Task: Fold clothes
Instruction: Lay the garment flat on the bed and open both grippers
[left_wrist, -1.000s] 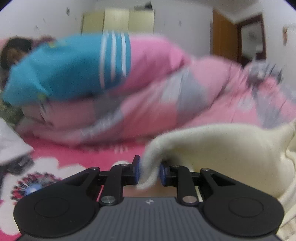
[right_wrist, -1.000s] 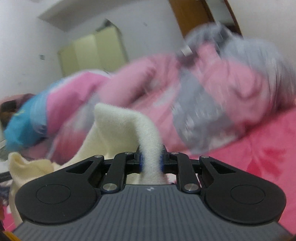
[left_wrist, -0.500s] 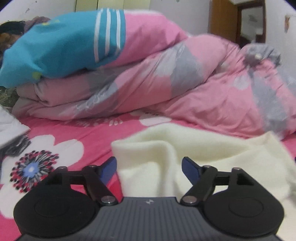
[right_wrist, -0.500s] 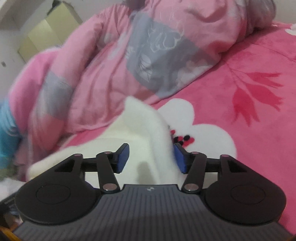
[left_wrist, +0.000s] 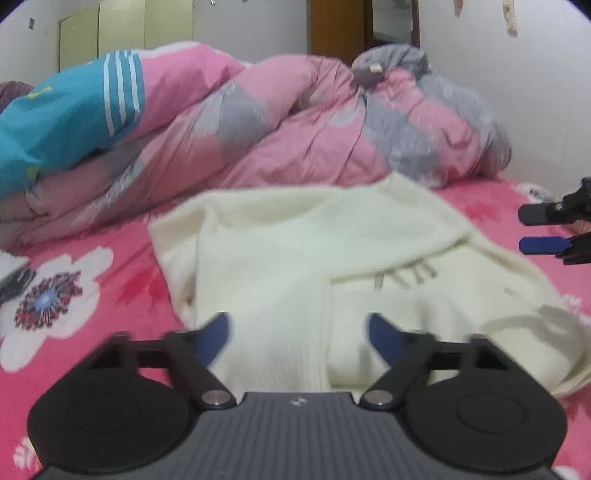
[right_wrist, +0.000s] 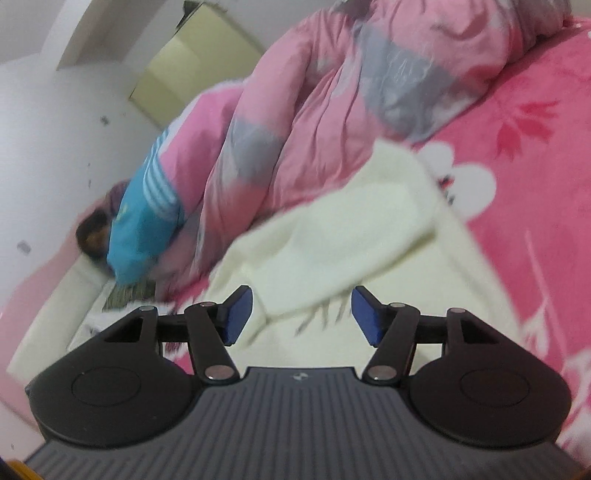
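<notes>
A cream knitted sweater (left_wrist: 295, 251) lies spread on the pink flowered bed sheet (left_wrist: 92, 295), with one part folded over across its middle. My left gripper (left_wrist: 297, 334) hovers open just above its near edge, nothing between the blue pads. My right gripper (right_wrist: 301, 314) is open too, tilted above the sweater (right_wrist: 332, 236), holding nothing. In the left wrist view the right gripper's fingers (left_wrist: 543, 230) show at the right edge, beside the sweater.
A bunched pink and grey quilt (left_wrist: 295, 122) fills the back of the bed, with a blue striped garment (left_wrist: 70, 114) on its left end. White walls, a yellowish wardrobe (left_wrist: 125, 33) and a brown door (left_wrist: 340, 29) stand behind. Dark clothing (left_wrist: 14, 284) lies at the left edge.
Both grippers were shut on the cream sweater, holding it up. They opened, let it drop onto the bed, and have drawn back and risen above it.
</notes>
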